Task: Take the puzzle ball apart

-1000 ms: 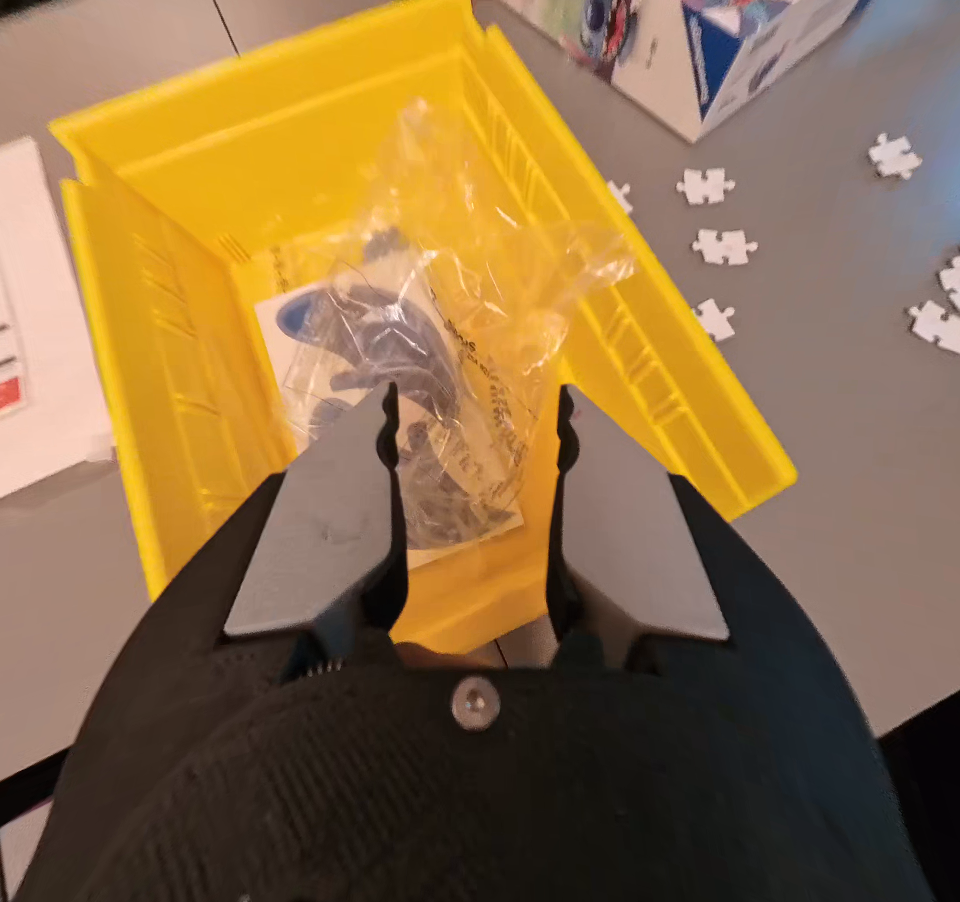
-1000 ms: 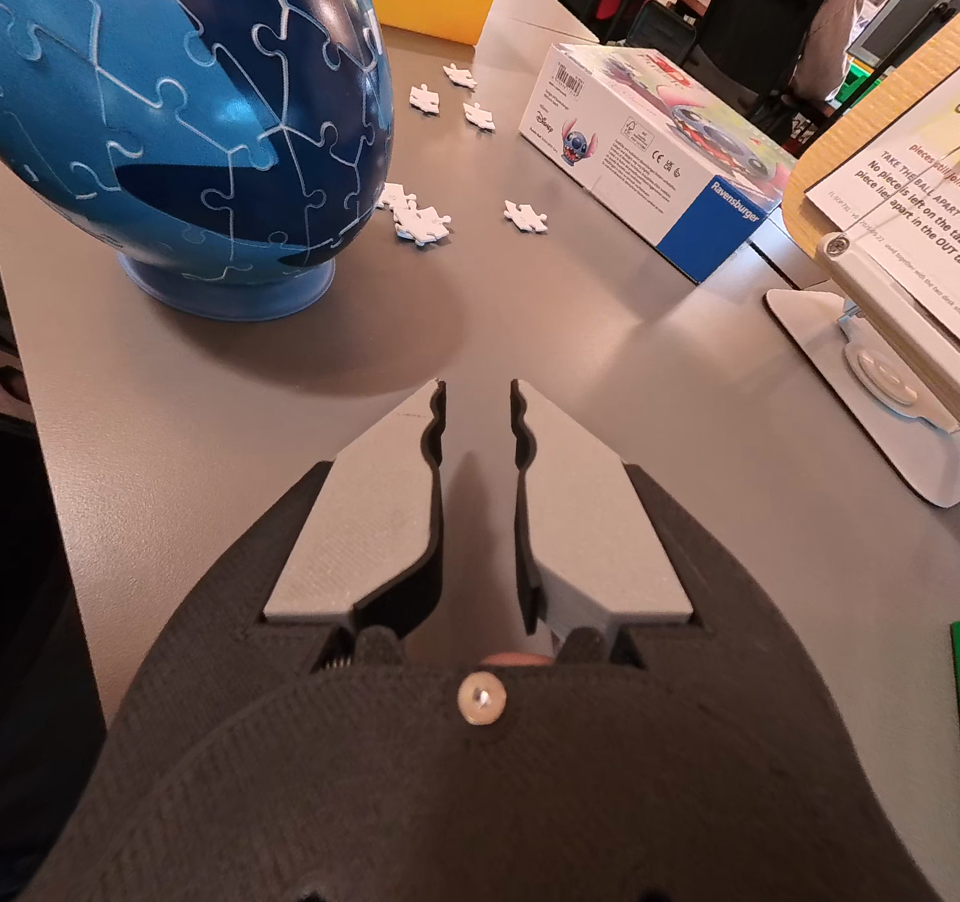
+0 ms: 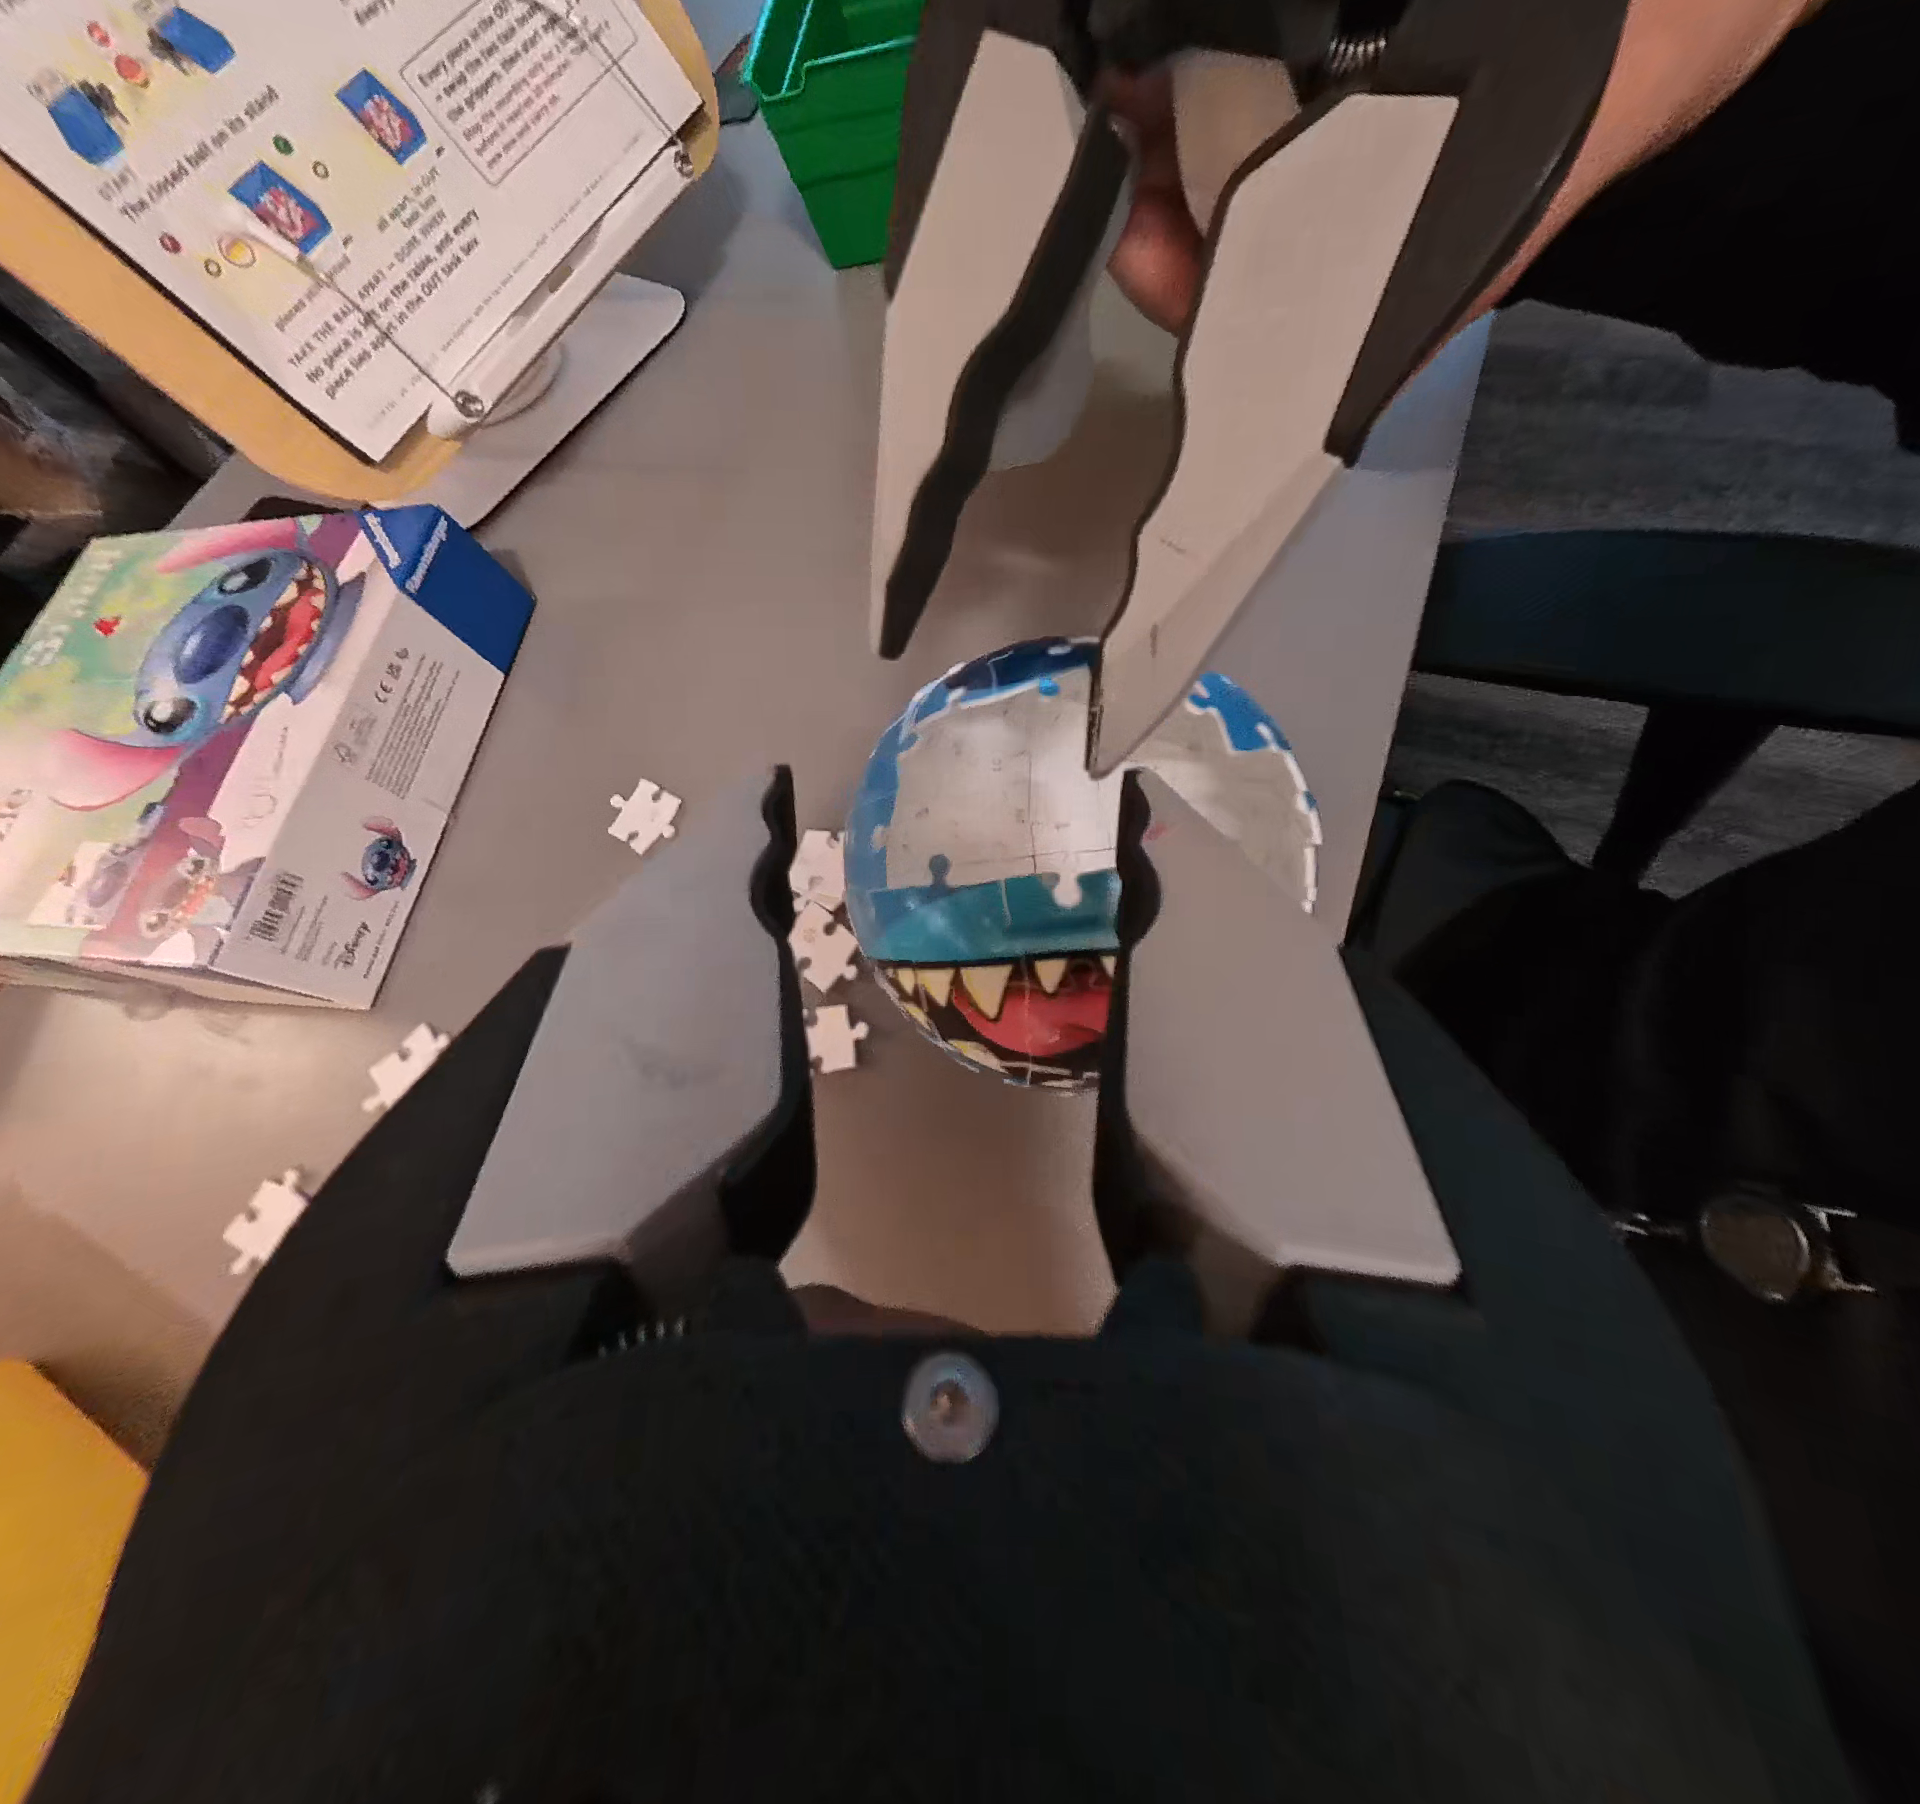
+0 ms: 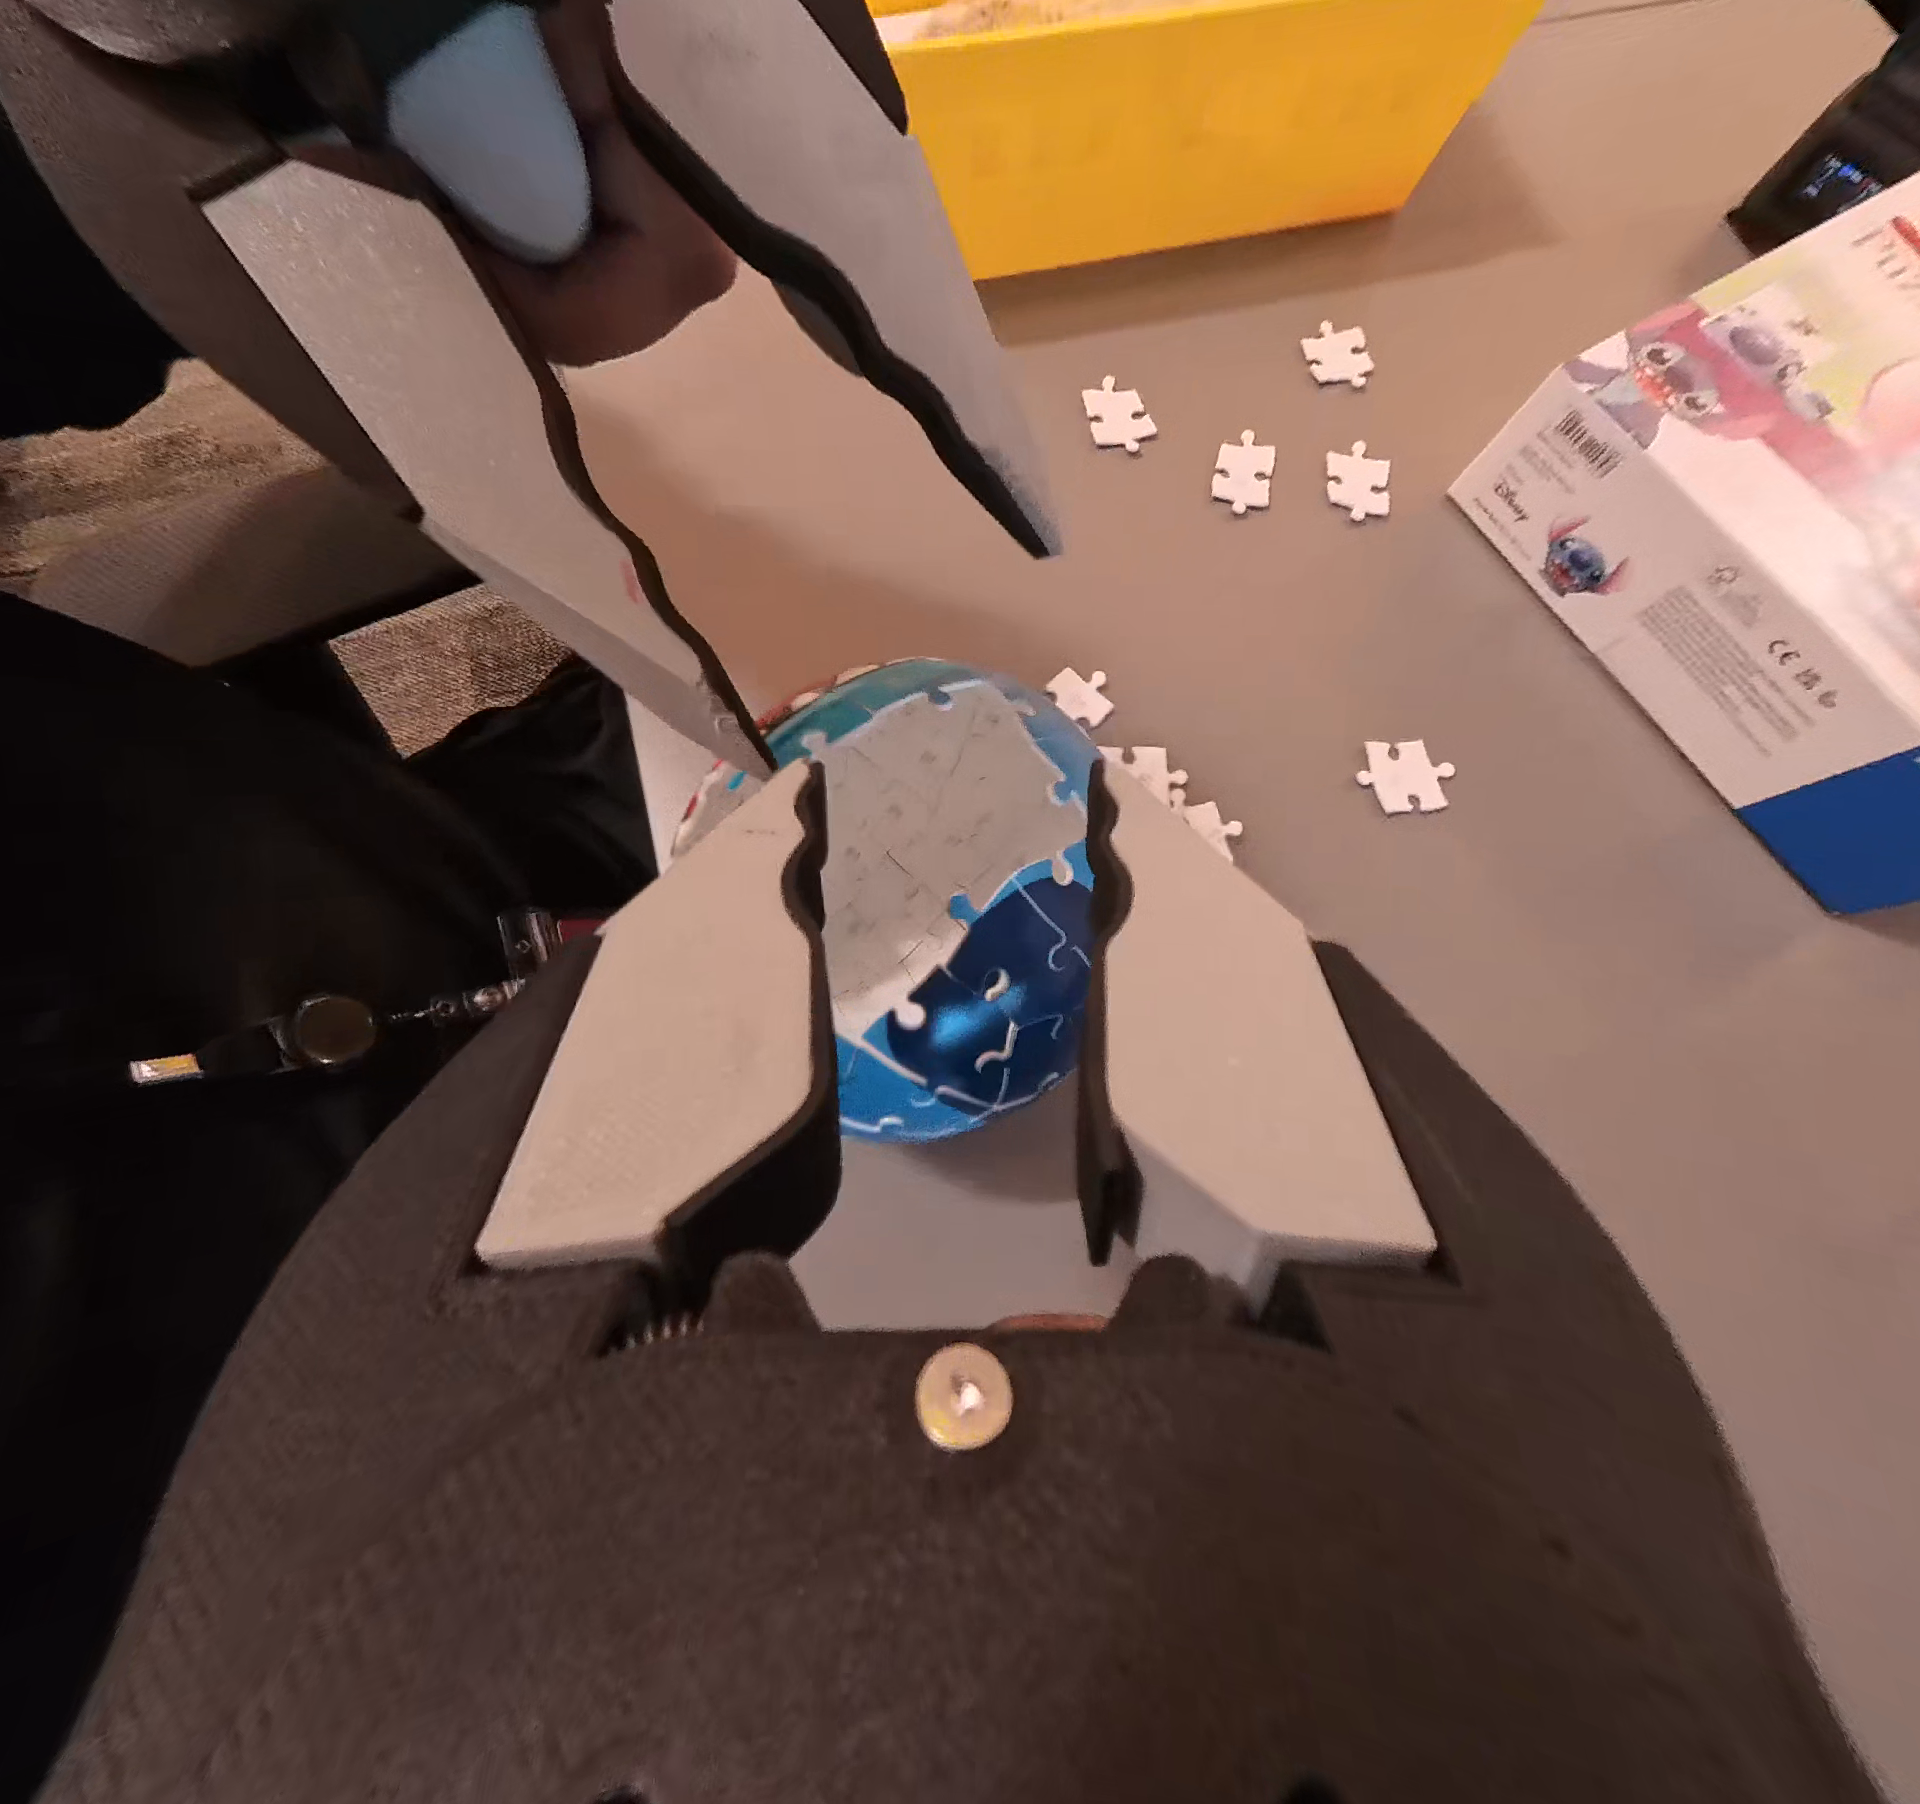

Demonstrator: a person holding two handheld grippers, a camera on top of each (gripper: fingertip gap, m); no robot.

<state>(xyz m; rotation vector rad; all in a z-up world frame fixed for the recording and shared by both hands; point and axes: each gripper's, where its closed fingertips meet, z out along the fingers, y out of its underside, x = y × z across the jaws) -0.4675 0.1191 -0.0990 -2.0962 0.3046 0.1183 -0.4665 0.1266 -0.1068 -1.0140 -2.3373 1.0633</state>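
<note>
The puzzle ball (image 3: 987,819) stands on the grey table (image 3: 675,611) near its edge. It is blue with a toothed red mouth, and its top is open, showing the pale inside. My left gripper (image 3: 956,788) is open and hovers over the ball, which shows between its fingers. My right gripper (image 3: 992,705) comes in from the far side, open, with one fingertip at the rim of the hole. In the right wrist view the ball (image 4: 987,1027) lies between the open right gripper (image 4: 954,767) fingers, and the left gripper (image 4: 899,655) reaches in from the upper left.
Several loose white puzzle pieces (image 4: 1242,471) lie beside the ball (image 3: 644,814). The puzzle box (image 3: 260,767) lies left of it. A yellow bin (image 4: 1195,92), a green bin (image 3: 842,92) and an instruction board on a stand (image 3: 312,144) are farther off. The grippers are tip to tip, or close to it.
The left gripper has moved from over the yellow bin to above the ball. The right gripper has risen from low beside the ball to above it. Both jaws stand wider.
</note>
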